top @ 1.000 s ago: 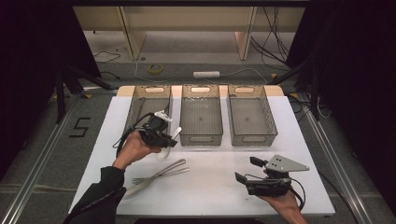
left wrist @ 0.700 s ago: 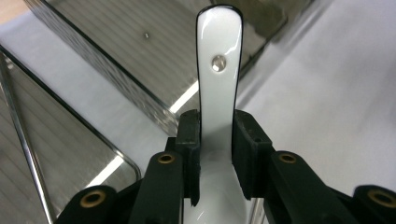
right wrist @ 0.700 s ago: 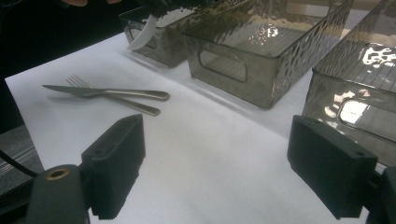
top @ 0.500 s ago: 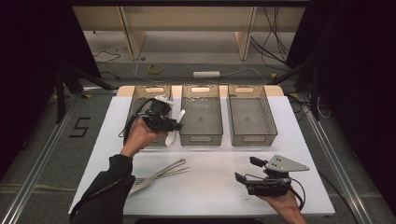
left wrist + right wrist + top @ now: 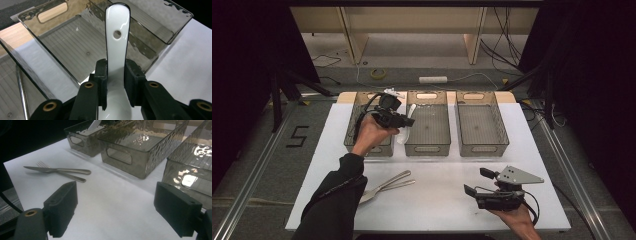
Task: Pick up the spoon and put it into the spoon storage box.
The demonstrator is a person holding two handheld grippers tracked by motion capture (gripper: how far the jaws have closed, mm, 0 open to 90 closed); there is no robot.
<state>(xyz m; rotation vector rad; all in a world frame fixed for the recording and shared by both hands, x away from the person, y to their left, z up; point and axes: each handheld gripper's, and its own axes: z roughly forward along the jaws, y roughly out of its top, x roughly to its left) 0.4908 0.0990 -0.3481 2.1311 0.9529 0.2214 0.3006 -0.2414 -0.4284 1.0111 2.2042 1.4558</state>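
The left gripper [image 5: 404, 121] is clamped on a white ceramic spoon [image 5: 117, 40]; in the left gripper view its two black pads press the handle from both sides, with the bowl of the spoon down between the jaws, close to the camera, and the handle, pierced by a small round hole, running up and away from the gripper. In the high view the spoon [image 5: 406, 125] hangs just beyond the gripper, over the gap between the left bin [image 5: 353, 131] and the middle bin [image 5: 428, 148]. Ahead of this gripper and below the handle lies the floor of a smoky clear bin [image 5: 75, 47], with another bin wall further off to its right. In that same view, a thin metal rod shows low to the gripper's left, inside the neighbouring bin.

Nearer the person than the left gripper, a fork [image 5: 388, 181] and a knife [image 5: 384, 189] lie crossed on the white desk [image 5: 442, 200], touching each other.

The right gripper [image 5: 477, 182] rests low over the desk with its jaws spread wide and nothing between them. In the right gripper view the fork [image 5: 67, 176] and knife [image 5: 57, 170] lie ahead of it to its left, and the three bins stand beyond it, the right bin [image 5: 482, 130] nearest.
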